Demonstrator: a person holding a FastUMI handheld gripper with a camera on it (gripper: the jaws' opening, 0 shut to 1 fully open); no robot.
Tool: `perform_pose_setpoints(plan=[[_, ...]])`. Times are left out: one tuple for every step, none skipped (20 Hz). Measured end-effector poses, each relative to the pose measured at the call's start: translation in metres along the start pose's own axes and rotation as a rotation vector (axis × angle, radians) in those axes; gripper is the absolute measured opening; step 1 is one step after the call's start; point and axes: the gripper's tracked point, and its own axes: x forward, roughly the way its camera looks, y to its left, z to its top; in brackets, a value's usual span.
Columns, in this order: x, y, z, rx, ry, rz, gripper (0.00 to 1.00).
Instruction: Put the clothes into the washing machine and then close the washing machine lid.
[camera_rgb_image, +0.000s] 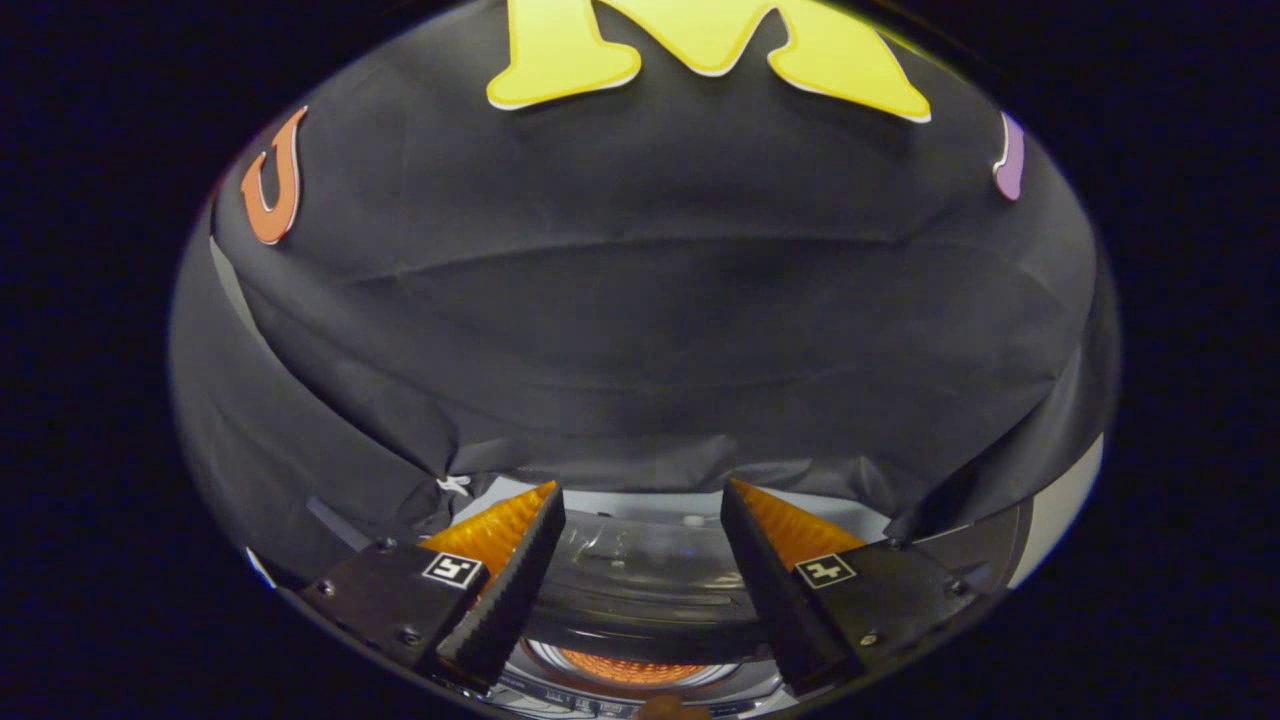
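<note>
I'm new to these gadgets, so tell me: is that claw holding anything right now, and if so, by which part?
Nothing is held. The gripper is open, its fingers apart with only a gap between them, above the washing machine lid.

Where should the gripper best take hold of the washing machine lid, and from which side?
Probably by its curved near edge, above the orange item, coming from the front. The washing machine lid lies broad and glossy between the open jaws of the gripper; that edge looks its only thin part.
</note>
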Motion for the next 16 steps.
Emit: perform_pose_setpoints(plan=[[0.0022,-0.0007,0.0013,-0.004,-0.02,0.003,0.99],[0.0,0.0013,0.0032,-0.008,-0.055,0.01,0.99],[-0.0025,0.0008,0.0048,-0.013,-0.082,0.011,0.99],[-0.003,-0.0001,0.005,-0.015,-0.095,0.009,0.99],[-0.0044,-0.0003,0.0058,-0.015,-0.106,0.008,0.99],[-0.0016,-0.0009,0.0067,-0.018,-0.112,0.005,0.99],[-0.0016,-0.0009,0.0076,-0.017,-0.122,0.003,0.99],[-0.0026,0.0,0.0061,-0.02,-0.129,0.003,0.99],[-0.0029,0.0009,0.0053,-0.02,-0.137,0.001,0.99],[-0.0024,0.0012,0.0059,-0.022,-0.142,0.0,0.99],[-0.0017,0.0011,0.0056,-0.022,-0.143,-0.002,0.99],[-0.0016,0.001,0.0054,-0.022,-0.142,-0.004,0.99],[-0.002,0.001,0.005,-0.022,-0.141,-0.005,0.99],[-0.0028,0.0015,0.0047,-0.024,-0.143,-0.005,0.99],[-0.004,0.0018,0.005,-0.025,-0.15,-0.006,0.99],[-0.005,0.0006,0.0056,-0.026,-0.158,-0.007,0.99]])
